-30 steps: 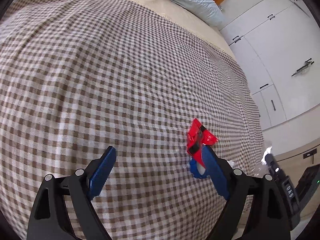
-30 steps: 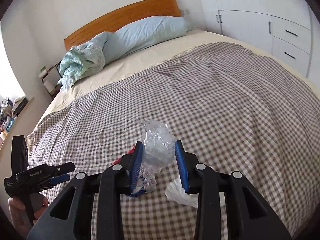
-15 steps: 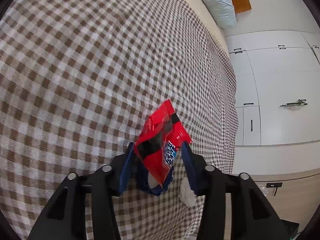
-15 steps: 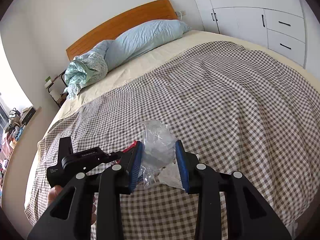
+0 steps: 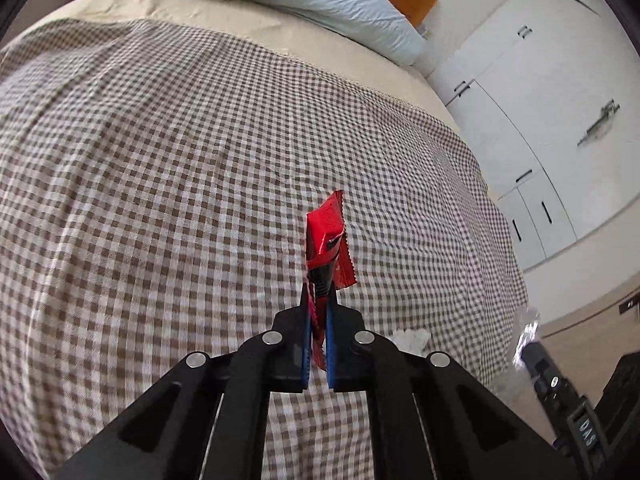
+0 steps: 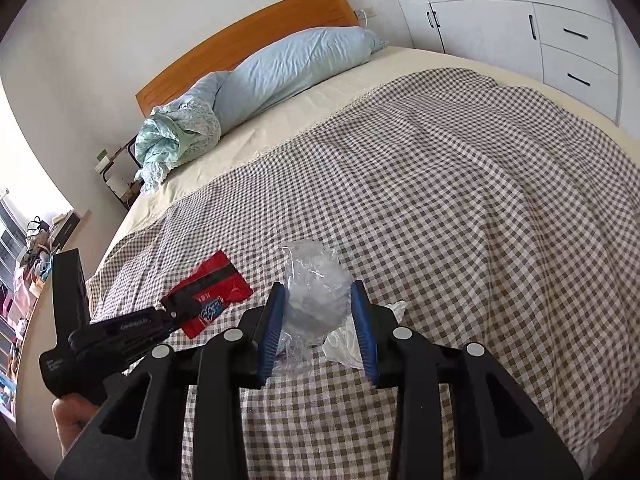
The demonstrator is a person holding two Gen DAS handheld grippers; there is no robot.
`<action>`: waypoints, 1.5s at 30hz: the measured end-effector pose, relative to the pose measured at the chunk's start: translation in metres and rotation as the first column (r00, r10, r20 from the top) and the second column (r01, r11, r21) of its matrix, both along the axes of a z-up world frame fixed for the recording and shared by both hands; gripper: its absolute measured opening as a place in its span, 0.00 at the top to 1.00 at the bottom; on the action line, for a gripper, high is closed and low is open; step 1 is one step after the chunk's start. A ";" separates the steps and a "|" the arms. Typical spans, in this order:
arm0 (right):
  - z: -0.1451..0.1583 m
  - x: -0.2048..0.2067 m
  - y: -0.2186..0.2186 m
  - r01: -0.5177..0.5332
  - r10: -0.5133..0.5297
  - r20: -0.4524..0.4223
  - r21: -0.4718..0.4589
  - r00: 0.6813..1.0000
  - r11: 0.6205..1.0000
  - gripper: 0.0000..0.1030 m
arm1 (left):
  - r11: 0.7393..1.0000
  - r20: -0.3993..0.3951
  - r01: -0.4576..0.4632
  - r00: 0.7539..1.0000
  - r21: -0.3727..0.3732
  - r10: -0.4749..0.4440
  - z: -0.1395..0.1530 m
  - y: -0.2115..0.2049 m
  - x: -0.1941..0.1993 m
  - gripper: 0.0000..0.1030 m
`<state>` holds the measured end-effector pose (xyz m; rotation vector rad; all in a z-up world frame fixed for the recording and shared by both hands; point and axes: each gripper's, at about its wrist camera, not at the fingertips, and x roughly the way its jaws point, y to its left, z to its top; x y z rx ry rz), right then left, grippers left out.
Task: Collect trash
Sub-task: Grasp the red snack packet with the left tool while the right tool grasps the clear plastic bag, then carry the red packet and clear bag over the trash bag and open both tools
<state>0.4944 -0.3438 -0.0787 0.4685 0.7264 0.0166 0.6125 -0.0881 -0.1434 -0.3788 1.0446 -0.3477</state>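
Holding two pieces of trash above a bed [image 6: 460,184] with a checked blanket [image 5: 160,160]. Left gripper [image 5: 318,308]: jaws have just been closing and are now clamped on a red wrapper [image 5: 326,236], which sticks up past the blue pads, clear of the blanket. Right gripper [image 6: 320,320]: part-open jaws pressed on a crumpled clear plastic bag [image 6: 316,284], held over the blanket. White tissue [image 6: 344,342]: lying on the blanket just beside the right gripper. Blue pillow [image 6: 288,68] and wooden headboard [image 6: 248,36] at the far end; white cabinets [image 5: 540,92] along the wall.
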 end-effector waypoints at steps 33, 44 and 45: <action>-0.141 -0.403 -0.268 0.222 -0.229 -0.271 -0.056 0.935 0.973 0.67 | -0.014 -0.577 0.911 0.249 0.412 -0.778 -0.161 -0.410 -0.395 0.97; -0.234 -0.415 -0.243 0.228 -0.158 -0.412 0.126 0.897 0.965 0.67 | -0.266 -0.772 0.873 0.177 0.410 -0.610 -0.296 -0.442 -0.414 0.94; -0.242 -0.414 -0.242 0.232 -0.154 -0.427 0.137 0.891 0.963 0.67 | -0.270 -0.787 0.882 0.162 0.385 -0.595 -0.305 -0.441 -0.413 0.94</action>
